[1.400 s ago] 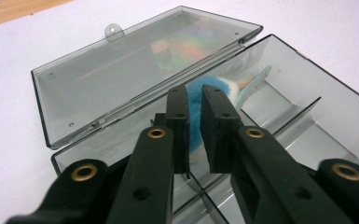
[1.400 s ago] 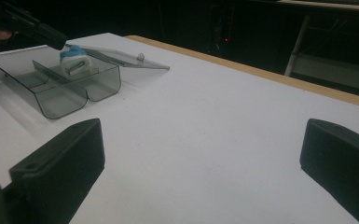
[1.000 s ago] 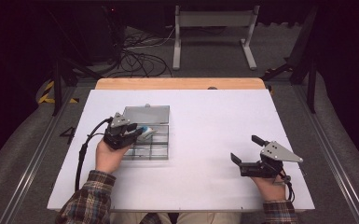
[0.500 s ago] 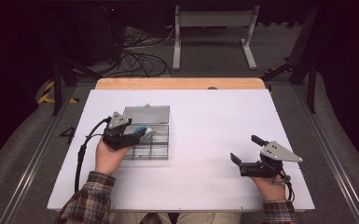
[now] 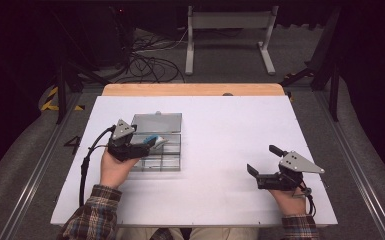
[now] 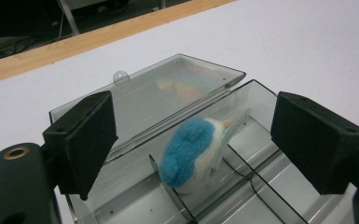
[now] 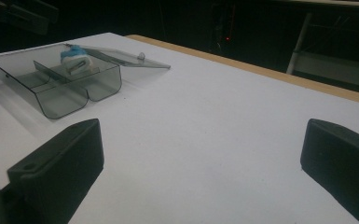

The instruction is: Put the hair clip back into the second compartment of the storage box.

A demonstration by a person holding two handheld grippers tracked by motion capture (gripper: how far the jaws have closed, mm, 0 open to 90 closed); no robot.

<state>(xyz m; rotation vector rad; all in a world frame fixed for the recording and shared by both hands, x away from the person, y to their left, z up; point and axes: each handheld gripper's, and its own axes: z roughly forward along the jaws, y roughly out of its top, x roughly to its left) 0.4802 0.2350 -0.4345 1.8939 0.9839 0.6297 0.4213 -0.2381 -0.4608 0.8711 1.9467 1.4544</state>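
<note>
Jaws of the left gripper (image 6: 193,140) are standing wide apart, gripping nothing. Between them, not touching, the blue-and-white toy (image 6: 196,154) is lying in the clear box (image 6: 261,186), near the table's (image 5: 220,125) left edge. The right gripper (image 5: 261,161) is also gaping empty.

Your white table (image 5: 220,135) has a wooden strip (image 5: 192,89) along its far edge. One thing lies directly on it: a clear smoky plastic box (image 5: 162,150) with dividers, left of centre, its lid (image 5: 156,122) flipped open flat on the tabletop toward the far edge. Your right side is bare white surface.
</note>
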